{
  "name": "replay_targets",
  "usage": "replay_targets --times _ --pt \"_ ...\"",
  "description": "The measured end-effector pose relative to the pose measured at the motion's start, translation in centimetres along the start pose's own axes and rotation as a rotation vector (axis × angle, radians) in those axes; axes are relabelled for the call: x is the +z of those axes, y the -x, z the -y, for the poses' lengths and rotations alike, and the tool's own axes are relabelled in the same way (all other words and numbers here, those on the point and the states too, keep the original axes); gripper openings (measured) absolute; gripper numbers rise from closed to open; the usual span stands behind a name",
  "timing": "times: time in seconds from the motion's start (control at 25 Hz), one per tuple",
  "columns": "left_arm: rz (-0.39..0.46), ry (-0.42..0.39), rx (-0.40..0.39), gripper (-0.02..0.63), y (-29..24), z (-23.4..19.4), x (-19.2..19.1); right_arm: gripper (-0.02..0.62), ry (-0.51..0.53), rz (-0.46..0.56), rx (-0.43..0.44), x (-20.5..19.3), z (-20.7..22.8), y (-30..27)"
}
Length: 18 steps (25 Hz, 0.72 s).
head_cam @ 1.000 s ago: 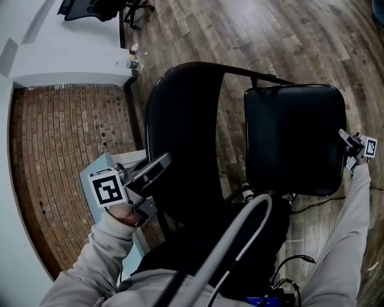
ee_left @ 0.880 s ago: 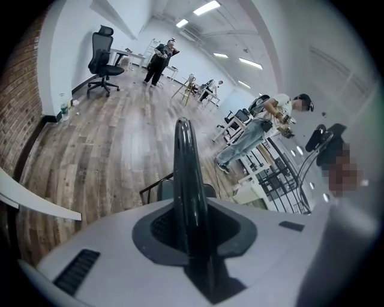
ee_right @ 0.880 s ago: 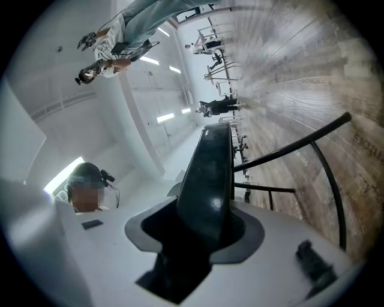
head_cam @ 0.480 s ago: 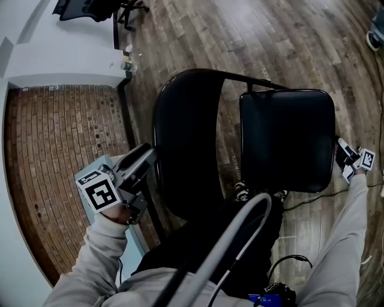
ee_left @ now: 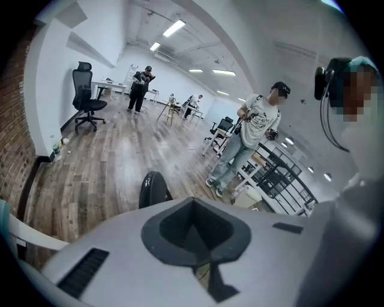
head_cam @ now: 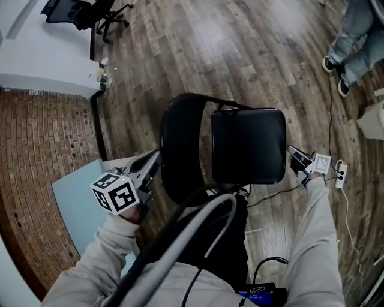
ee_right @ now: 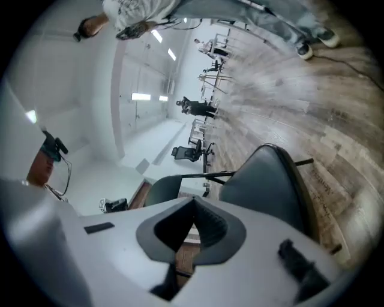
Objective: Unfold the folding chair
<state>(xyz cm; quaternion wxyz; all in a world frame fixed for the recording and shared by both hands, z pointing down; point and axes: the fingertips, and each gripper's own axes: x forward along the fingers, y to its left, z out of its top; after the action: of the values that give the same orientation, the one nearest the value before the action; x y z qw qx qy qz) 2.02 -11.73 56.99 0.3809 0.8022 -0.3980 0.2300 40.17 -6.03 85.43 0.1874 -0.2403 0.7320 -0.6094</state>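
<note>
The black folding chair stands opened on the wood floor, its curved backrest (head_cam: 183,144) on the left and its padded seat (head_cam: 249,146) flat on the right. My left gripper (head_cam: 153,159) hangs just left of the backrest's edge, jaws shut with nothing between them. My right gripper (head_cam: 295,156) is just off the seat's right edge, also shut and empty. The left gripper view shows only the backrest's top (ee_left: 153,189) beyond the left gripper (ee_left: 195,231). In the right gripper view the seat (ee_right: 264,186) and backrest (ee_right: 165,189) lie beyond the right gripper (ee_right: 192,231).
A brick-faced wall (head_cam: 42,138) and a light blue panel (head_cam: 75,204) are at the left. A white desk (head_cam: 42,57) and an office chair (head_cam: 78,12) stand beyond. A person's legs (head_cam: 354,42) are at the upper right, with a power strip (head_cam: 341,174) and cables on the floor.
Both grippers have lifted up off the chair, and the chair now looks smaller and farther below. The head view has shifted, bringing a person's legs into the upper right.
</note>
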Motion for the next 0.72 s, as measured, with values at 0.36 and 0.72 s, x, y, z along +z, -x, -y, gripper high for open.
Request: replay_targets --times 0.36,0.72 --pt "0.085 -0.160 -0.057 0.005 3.3 7.3 4.1 0.006 0.308 -0.258 -0.244 -4.0 -15.6 -9.1" --pt "0.218 -0.250 -0.140 0.005 10.7 10.4 9.3 0.006 0.556 -0.221 -0.356 -2.2 -34.6 -15.6"
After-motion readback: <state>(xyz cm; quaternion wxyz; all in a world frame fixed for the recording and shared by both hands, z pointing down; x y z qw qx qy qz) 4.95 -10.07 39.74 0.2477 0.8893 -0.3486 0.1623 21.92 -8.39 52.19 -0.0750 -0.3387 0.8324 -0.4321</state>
